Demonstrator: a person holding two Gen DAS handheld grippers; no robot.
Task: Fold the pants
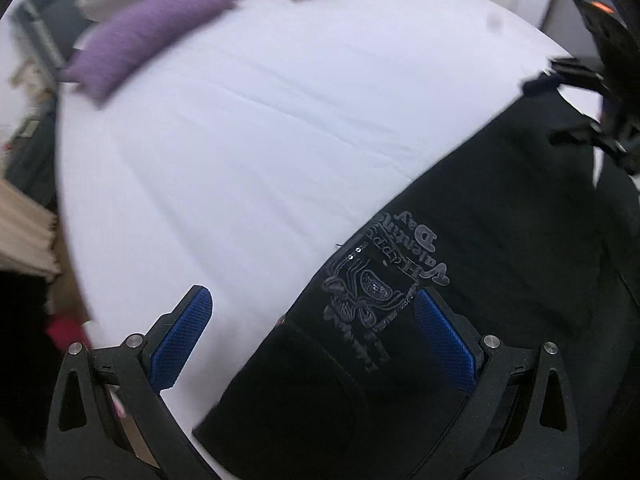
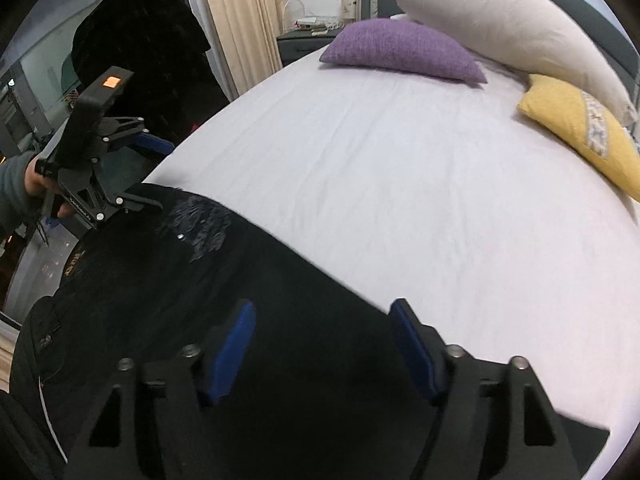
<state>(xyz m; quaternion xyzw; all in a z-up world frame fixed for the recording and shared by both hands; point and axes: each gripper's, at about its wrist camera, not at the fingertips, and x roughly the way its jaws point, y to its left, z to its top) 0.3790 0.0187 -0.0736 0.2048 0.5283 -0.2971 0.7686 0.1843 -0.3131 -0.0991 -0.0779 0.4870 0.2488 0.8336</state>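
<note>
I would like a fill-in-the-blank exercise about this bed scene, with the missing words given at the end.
1. The black pants lie on a bed with a ____ sheet.
2. The cushion next to the big white pillow is ____.
3. The jaws of the left gripper and the right gripper are both ____.
4. The print on the pants reads "Valentine ____".

Missing words: white; purple; open; Day
</note>
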